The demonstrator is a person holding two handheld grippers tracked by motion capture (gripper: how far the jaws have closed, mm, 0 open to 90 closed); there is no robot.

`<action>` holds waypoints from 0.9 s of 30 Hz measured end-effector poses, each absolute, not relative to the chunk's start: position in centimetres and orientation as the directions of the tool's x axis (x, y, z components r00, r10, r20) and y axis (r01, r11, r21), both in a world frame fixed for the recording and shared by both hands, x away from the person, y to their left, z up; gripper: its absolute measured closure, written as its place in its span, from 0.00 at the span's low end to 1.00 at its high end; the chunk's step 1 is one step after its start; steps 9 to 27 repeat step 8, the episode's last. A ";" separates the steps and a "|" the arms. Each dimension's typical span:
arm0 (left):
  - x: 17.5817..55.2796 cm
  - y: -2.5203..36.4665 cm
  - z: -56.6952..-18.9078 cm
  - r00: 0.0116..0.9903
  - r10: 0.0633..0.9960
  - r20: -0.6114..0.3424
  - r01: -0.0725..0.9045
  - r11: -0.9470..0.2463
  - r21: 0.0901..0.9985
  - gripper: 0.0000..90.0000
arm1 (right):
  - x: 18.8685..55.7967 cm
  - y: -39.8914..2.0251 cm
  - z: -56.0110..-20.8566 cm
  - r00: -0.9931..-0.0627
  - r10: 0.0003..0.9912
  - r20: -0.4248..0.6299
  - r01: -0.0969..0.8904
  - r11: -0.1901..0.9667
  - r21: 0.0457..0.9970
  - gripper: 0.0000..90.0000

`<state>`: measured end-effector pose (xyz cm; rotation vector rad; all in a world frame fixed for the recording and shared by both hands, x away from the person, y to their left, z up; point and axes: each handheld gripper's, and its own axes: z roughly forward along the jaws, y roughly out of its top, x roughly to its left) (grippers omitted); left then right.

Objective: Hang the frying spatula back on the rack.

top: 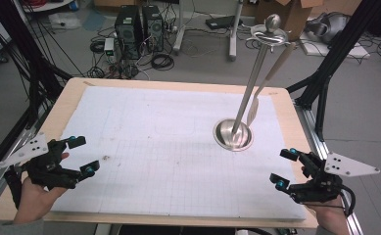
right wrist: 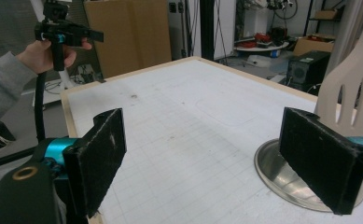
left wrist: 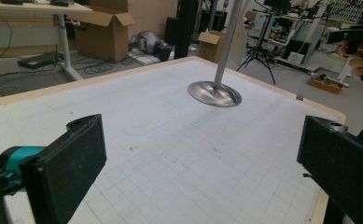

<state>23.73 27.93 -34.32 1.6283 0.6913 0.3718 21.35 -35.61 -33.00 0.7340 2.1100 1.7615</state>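
Observation:
A steel utensil stand (top: pixel 233 135) with a round dish base and a tall pole stands right of the table's middle. From the rack at its top (top: pixel 270 35) hangs a pale slotted spatula (top: pixel 253 111), blade down near the base. In the right gripper view the spatula (right wrist: pixel 352 95) hangs close behind my right jaw, over the base (right wrist: pixel 282 175). My left gripper (top: pixel 83 155) rests open at the table's front left corner. My right gripper (top: pixel 285 168) is open at the front right, short of the stand. Both hold nothing.
A white gridded mat (top: pixel 178 147) covers the wooden table (top: pixel 75 85). Beyond the far edge are computer towers (top: pixel 139 24), tangled cables and cardboard boxes (top: pixel 296 12) on the floor. Black frame struts (top: pixel 325 73) rise past the right edge.

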 end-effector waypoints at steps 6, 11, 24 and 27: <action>23.6 28.2 -34.2 0.762 0.631 -0.147 0.222 -0.041 0.974 0.02 | 21.4 -35.0 -32.9 -0.831 0.551 0.080 0.188 0.142 0.972 0.16; 23.6 28.2 -34.2 0.760 0.634 -0.145 0.224 -0.046 0.973 0.02 | 21.4 -34.8 -32.8 -0.833 0.547 0.081 0.188 0.144 0.971 0.16; 23.6 28.2 -34.2 0.760 0.634 -0.145 0.224 -0.046 0.973 0.02 | 21.4 -34.8 -32.8 -0.833 0.547 0.081 0.188 0.144 0.971 0.16; 23.6 28.2 -34.2 0.760 0.634 -0.145 0.224 -0.046 0.973 0.02 | 21.4 -34.8 -32.8 -0.833 0.547 0.081 0.188 0.144 0.971 0.16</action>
